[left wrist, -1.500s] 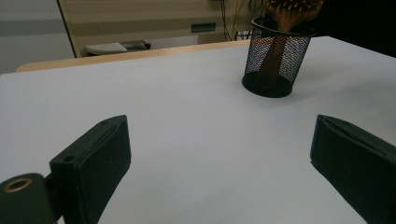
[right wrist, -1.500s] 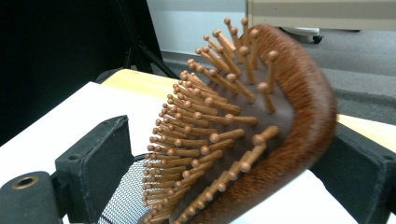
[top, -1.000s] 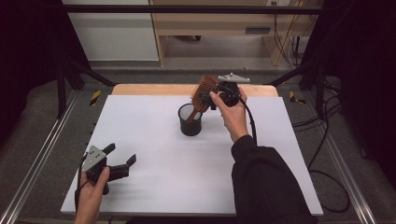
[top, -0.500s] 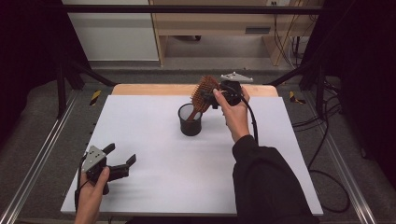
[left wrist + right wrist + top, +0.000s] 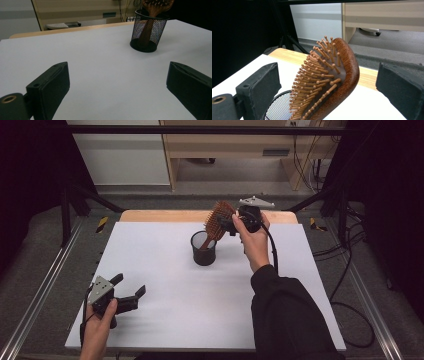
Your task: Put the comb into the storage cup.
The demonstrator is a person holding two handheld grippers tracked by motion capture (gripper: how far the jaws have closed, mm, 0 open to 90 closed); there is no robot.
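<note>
Right gripper [image 5: 327, 82] sits released, jaws wide around the hairbrush [image 5: 329, 82] bristles; high view shows the brush standing in the cup [image 5: 204, 249], left gripper [image 5: 127, 292] open lower left

hairbrush [image 5: 155, 5] head cut off at top, handle [image 5: 146, 31] veiled by mesh cup [image 5: 149, 32]

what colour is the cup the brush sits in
Black mesh cup, clearest in the left gripper view; the brush is brown wood.

high: overhead, forward-down | gripper views: low, close | shared: mesh cup [image 5: 203, 251] [image 5: 147, 32]
</note>
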